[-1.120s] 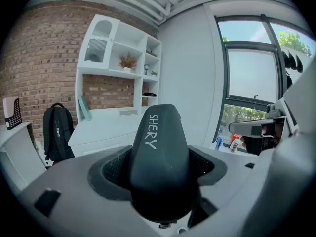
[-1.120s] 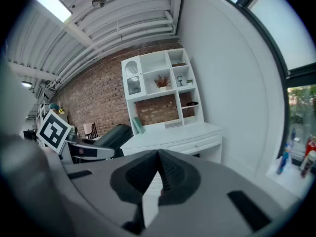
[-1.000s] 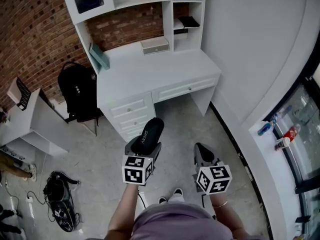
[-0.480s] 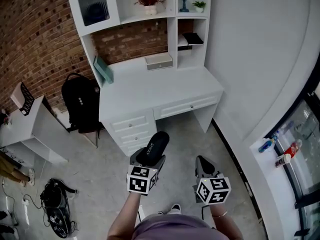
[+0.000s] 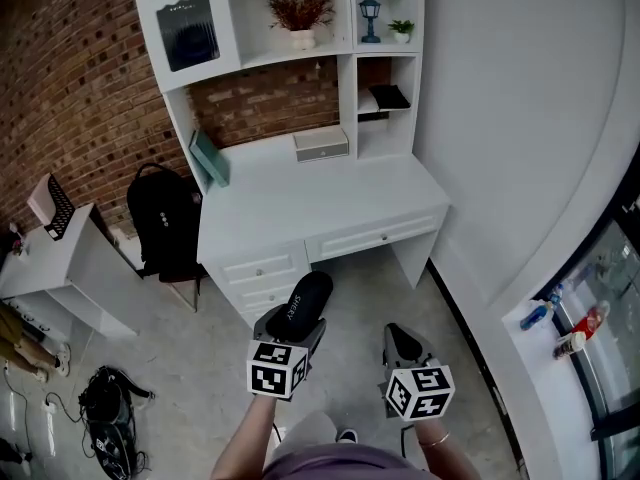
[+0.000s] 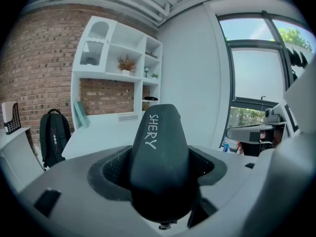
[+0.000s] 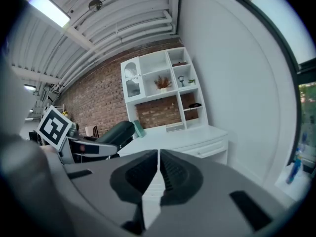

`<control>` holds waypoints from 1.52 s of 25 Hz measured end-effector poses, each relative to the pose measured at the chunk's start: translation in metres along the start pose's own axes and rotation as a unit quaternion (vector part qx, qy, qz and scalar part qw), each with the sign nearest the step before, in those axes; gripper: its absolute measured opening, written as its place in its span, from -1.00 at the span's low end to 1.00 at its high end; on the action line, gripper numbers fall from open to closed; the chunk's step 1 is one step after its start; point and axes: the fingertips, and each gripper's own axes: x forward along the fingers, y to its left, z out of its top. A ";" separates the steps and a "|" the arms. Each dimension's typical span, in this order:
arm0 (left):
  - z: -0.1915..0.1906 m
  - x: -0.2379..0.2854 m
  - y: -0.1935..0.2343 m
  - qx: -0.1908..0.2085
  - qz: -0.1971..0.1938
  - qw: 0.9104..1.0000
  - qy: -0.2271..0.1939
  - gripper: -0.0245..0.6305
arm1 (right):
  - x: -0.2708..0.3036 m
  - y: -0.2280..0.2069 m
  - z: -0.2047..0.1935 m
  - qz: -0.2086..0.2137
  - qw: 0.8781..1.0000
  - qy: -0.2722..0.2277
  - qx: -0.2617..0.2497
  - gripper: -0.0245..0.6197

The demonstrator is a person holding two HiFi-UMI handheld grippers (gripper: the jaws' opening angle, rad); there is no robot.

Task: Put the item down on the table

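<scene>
Now the left hand-held gripper (image 5: 286, 330) pinches one black slipper (image 5: 301, 302), apart from the one table (image 5: 300, 196); the right hand-held gripper (image 5: 402, 344) is pressed together, empty.

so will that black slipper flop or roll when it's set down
Probably fairly stiff: the black slipper juts from the left gripper without drooping. Likely light, since a clamp at one end holds it. Its broad flat shape should lie steady on the white desk, not roll.
</scene>
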 end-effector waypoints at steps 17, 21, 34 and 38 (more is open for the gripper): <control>0.083 0.143 0.089 0.028 -0.015 0.999 -0.016 0.12 | 0.159 -0.034 0.063 -0.009 1.000 -0.015 -0.002 -0.91; 0.113 0.179 0.120 0.048 -0.022 0.998 -0.023 0.12 | 0.208 -0.040 0.088 -0.017 1.000 -0.026 0.000 -0.91; 0.175 0.254 0.185 0.062 -0.026 0.997 -0.029 0.11 | 0.310 -0.063 0.136 -0.028 0.999 -0.037 0.007 -0.91; 0.193 0.275 0.197 0.068 -0.015 0.997 -0.030 0.11 | 0.338 -0.070 0.148 -0.010 0.999 -0.037 0.000 -0.91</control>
